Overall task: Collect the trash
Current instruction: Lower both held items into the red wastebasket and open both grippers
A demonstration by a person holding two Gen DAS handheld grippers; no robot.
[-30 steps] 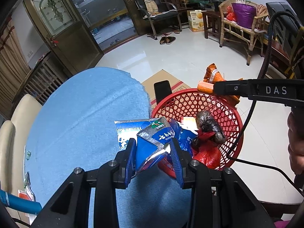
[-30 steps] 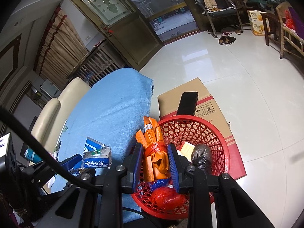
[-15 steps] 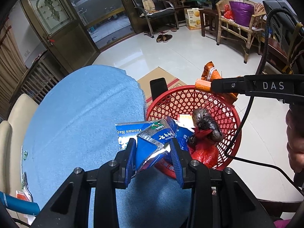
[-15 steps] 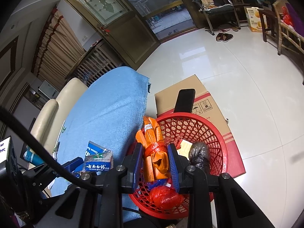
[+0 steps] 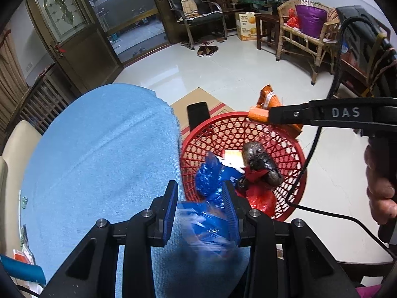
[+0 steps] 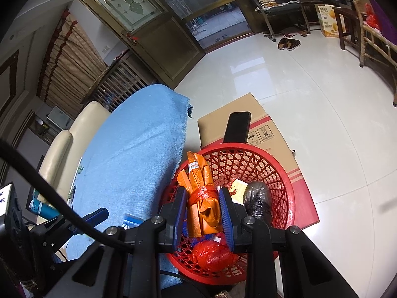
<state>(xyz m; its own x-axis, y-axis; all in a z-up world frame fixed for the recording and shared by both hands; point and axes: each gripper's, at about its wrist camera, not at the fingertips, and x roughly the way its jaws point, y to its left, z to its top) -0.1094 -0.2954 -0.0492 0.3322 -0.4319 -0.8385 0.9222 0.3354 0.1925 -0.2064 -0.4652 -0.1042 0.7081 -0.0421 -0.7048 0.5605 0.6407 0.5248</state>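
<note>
Disposal step: left gripper point(image 5: 200, 200) clamped on crumpled blue foil wrapper point(image 5: 202, 219), right gripper point(image 6: 202, 204) clamped on orange packet bundle point(image 6: 202, 193); next, release over red plastic lattice basket point(image 6: 285, 181).

1. Glossy white tile floor point(image 5: 223, 74) spreads across the room, catching window glare.
2. Far left, a brown door point(image 5: 72, 37) with an arched frosted pane.
3. Far centre, a dark armchair point(image 5: 196, 15); slippers point(image 5: 207, 49) just before it.
4. Far right, a wicker bench point(image 5: 307, 34) holding a purple cushion.
5. Near left, a cream sofa point(image 6: 72, 134).
</note>
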